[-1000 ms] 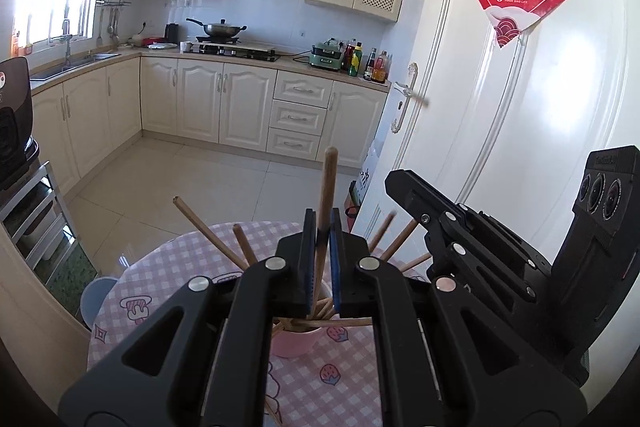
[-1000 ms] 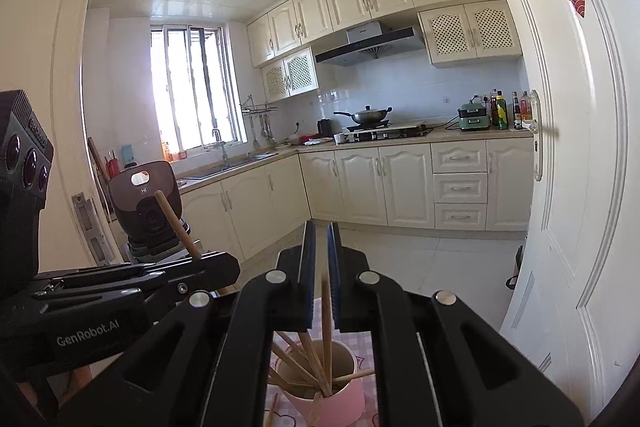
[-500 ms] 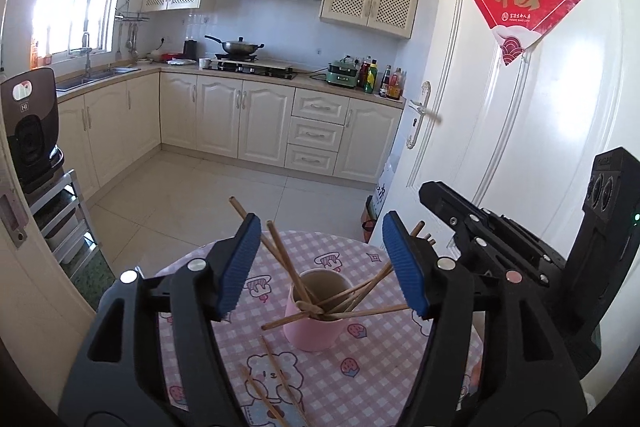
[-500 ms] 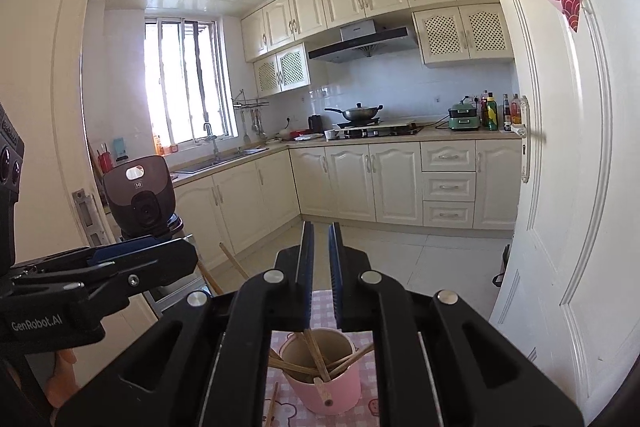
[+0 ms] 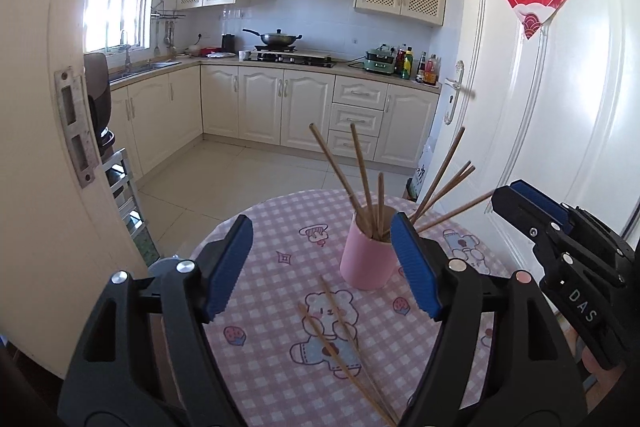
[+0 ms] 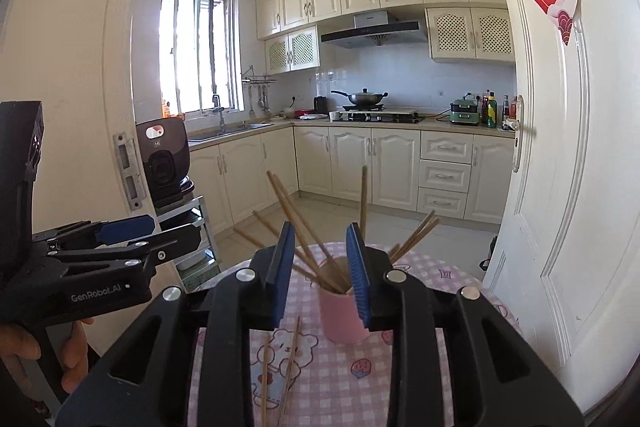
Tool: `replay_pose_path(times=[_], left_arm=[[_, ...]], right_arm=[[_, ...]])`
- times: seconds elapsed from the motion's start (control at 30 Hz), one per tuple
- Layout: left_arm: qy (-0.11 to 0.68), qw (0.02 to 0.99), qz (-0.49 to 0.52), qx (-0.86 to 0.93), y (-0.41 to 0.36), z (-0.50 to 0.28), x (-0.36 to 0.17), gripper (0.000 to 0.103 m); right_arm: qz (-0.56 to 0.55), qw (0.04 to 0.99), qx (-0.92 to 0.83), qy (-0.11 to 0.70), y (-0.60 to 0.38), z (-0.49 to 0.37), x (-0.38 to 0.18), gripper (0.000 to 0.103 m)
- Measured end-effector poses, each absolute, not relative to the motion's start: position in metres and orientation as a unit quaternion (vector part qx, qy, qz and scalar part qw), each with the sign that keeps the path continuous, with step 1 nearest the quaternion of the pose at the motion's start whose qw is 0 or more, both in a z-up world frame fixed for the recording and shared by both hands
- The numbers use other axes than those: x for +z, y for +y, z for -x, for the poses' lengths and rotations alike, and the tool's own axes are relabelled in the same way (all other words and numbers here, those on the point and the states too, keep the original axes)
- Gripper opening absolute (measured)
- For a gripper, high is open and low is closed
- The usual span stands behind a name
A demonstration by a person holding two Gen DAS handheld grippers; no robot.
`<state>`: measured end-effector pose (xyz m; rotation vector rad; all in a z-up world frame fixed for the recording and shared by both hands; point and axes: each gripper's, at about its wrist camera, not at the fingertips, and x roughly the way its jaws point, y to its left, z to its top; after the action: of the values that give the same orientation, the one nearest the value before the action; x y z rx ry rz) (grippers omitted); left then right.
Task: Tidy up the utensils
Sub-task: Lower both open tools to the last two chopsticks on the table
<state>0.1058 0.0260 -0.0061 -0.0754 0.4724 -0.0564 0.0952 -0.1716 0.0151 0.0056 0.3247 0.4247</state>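
Pink-checked tablecloth on round table, cream kitchen cabinets behind.

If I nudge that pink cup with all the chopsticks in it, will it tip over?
Probably fairly easily. The pink cup is narrow and tall, and the chopsticks in it stand far above its rim and fan outward, so the load looks top-heavy. It sits on a smooth-looking checked tablecloth, so a low push might slide it instead. Push near the base.
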Motion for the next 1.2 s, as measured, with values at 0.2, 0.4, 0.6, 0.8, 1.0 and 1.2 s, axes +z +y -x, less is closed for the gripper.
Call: replay_pose_path(times=[0.2, 0.4, 0.6, 0.8, 1.0, 1.2], left_arm=[[0.249, 0.968, 0.036, -0.011, 0.032, -0.084, -0.032, 0.071], [0.275, 0.961, 0.037, -0.01, 0.035, -0.081, -0.057, 0.071], [0.322, 0.945, 0.054, -0.013, 0.04, -0.099, -0.083, 0.071], [0.419, 0.899, 0.127, -0.029, 0.063, -0.135, -0.129, 0.071], [0.449, 0.881, 0.146, -0.031, 0.063, -0.155, -0.154, 0.071], [0.474, 0.867, 0.149, -0.038, 0.052, -0.179, -0.171, 0.058]], right_arm=[[-0.006, 0.959, 0.212, 0.187, -0.164, -0.083, -0.009, 0.026], [-0.003, 0.953, 0.212, 0.215, -0.155, -0.085, -0.031, 0.027], [0.003, 0.943, 0.215, 0.256, -0.149, -0.1, -0.056, 0.029], [0.012, 0.912, 0.223, 0.344, -0.136, -0.128, -0.102, 0.038], [0.03, 0.883, 0.228, 0.41, -0.118, -0.148, -0.142, 0.038], [0.048, 0.869, 0.242, 0.43, -0.111, -0.155, -0.16, 0.037]])
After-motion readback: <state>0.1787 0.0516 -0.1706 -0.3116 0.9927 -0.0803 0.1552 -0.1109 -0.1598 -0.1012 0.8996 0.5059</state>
